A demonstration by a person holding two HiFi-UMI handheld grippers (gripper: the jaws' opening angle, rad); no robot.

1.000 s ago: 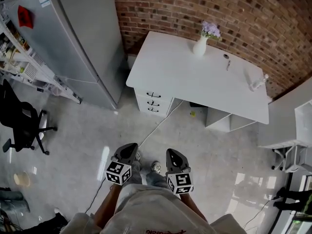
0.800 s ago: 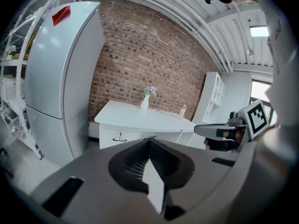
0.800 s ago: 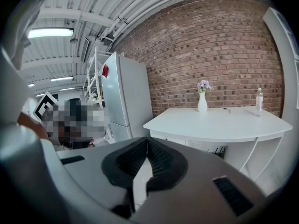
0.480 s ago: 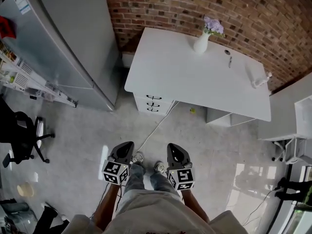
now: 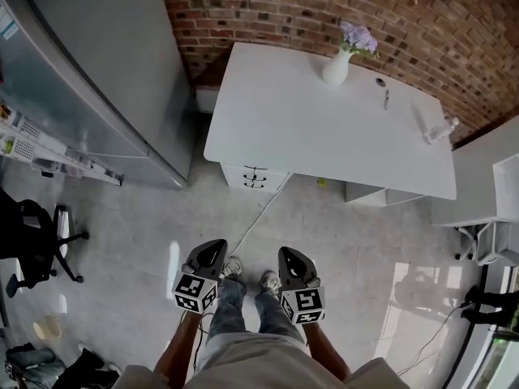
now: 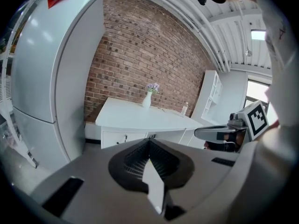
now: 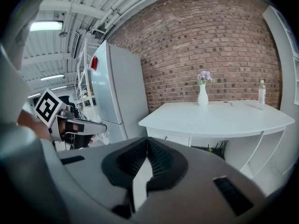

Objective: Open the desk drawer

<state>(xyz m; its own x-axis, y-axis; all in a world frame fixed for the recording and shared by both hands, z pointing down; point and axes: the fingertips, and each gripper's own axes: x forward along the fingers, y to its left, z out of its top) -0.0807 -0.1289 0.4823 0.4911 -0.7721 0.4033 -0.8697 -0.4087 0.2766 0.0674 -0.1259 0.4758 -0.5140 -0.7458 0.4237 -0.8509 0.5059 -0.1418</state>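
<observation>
Desk drawers [image 5: 255, 177], three white fronts with dark handles stacked one over another, sit under the left end of a white rectangular desk [image 5: 308, 136] that stands against a red brick wall [image 5: 268, 6], well apart from both grippers. At far left, a tall grey refrigerator [image 5: 97, 71] stands just beside the desk. A white cable [image 5: 259, 211] crosses the grey floor [image 5: 122, 217] from the drawers toward the person's shoes [image 5: 233, 266]. The left gripper [image 5: 213, 247] hangs low over the floor, jaws pressed together with nothing between them. The right gripper [image 5: 289, 254], beside it, is likewise closed and empty. Near the desk's far edge stand a white vase of purple flowers [image 5: 336, 67] and, further right, a clear bottle [image 5: 442, 128].
</observation>
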